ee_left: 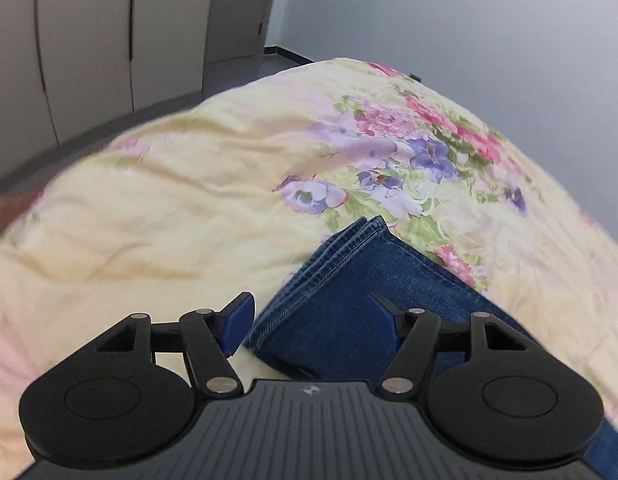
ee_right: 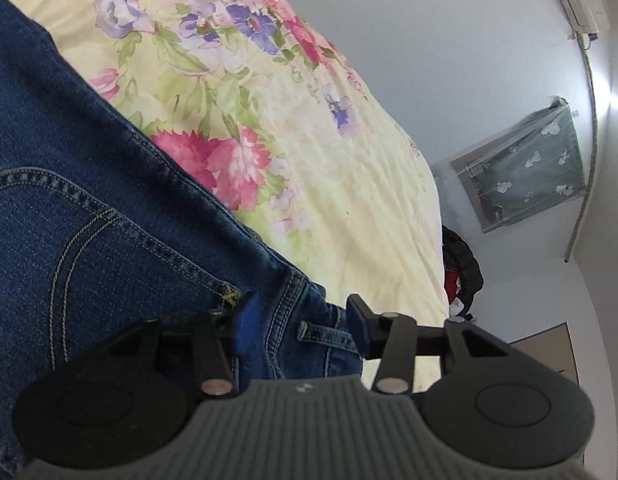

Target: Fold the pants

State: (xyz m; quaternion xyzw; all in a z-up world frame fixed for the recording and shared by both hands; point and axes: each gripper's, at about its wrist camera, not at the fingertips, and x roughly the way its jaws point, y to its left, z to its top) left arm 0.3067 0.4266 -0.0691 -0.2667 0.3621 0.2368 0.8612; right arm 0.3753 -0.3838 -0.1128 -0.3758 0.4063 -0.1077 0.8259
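Blue denim pants (ee_left: 349, 280) lie on a floral bedspread (ee_left: 169, 200). In the left wrist view the stacked leg hems point away from me. My left gripper (ee_left: 315, 322) is open, its jaws wide apart over the hem end of the pants, holding nothing. In the right wrist view the waist end of the pants (ee_right: 109, 208) shows, with a back pocket and a belt loop. My right gripper (ee_right: 303, 326) is open, its jaws either side of the waistband corner without closing on it.
The yellow floral bedspread (ee_right: 309, 140) covers the bed around the pants. Beige wardrobe doors (ee_left: 89, 40) stand past the bed's far left. A grey wall (ee_left: 469, 20) is behind. A curtained rack (ee_right: 525, 164) and dark clothing (ee_right: 463, 268) sit beyond the bed's right edge.
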